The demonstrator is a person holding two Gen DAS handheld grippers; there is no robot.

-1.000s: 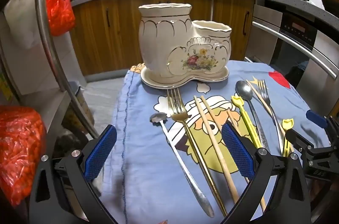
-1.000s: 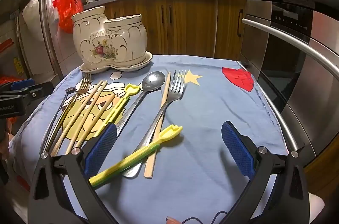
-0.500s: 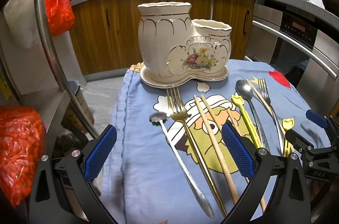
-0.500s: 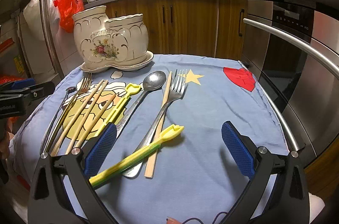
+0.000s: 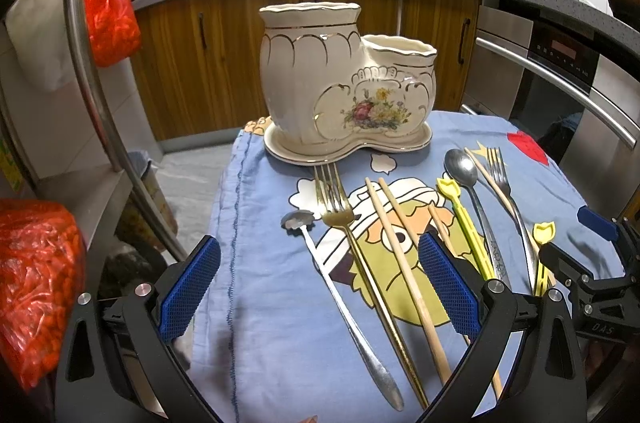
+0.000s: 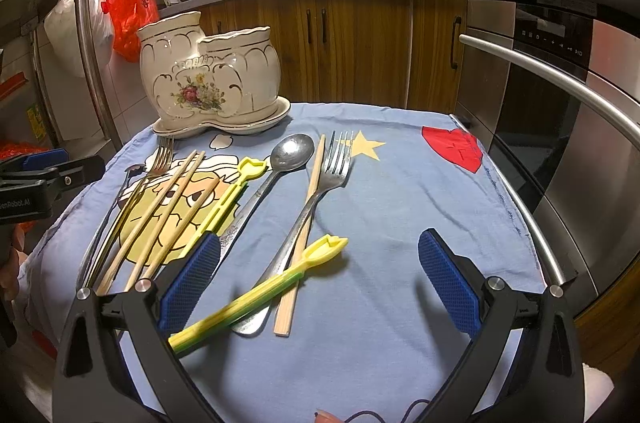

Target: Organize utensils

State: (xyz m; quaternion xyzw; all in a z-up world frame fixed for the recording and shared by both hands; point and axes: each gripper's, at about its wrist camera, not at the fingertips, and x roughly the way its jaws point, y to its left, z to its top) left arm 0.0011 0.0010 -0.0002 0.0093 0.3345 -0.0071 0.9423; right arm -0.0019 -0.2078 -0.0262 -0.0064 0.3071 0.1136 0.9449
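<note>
A cream two-pot ceramic holder (image 5: 344, 83) (image 6: 208, 75) stands on its saucer at the far end of a blue cloth. Loose utensils lie on the cloth: a gold fork (image 5: 336, 199), a small silver spoon (image 5: 344, 311), wooden chopsticks (image 5: 404, 263), yellow plastic sticks (image 5: 464, 223) (image 6: 260, 291), a big silver spoon (image 6: 292, 151) and a silver fork (image 6: 336, 159). My left gripper (image 5: 320, 283) is open and empty above the small spoon and gold fork handles. My right gripper (image 6: 320, 283) is open and empty above the near yellow stick.
The blue cartoon cloth (image 6: 400, 207) covers a small table. A steel oven handle (image 6: 560, 79) runs along the right. Wooden cabinets (image 5: 200, 51) stand behind. Red bags (image 5: 36, 283) hang and sit at the left. A floor gap (image 5: 188, 175) lies left of the table.
Both views have shifted slightly; the holder sits marginally nearer. Nothing was taken hold of or moved on the cloth.
</note>
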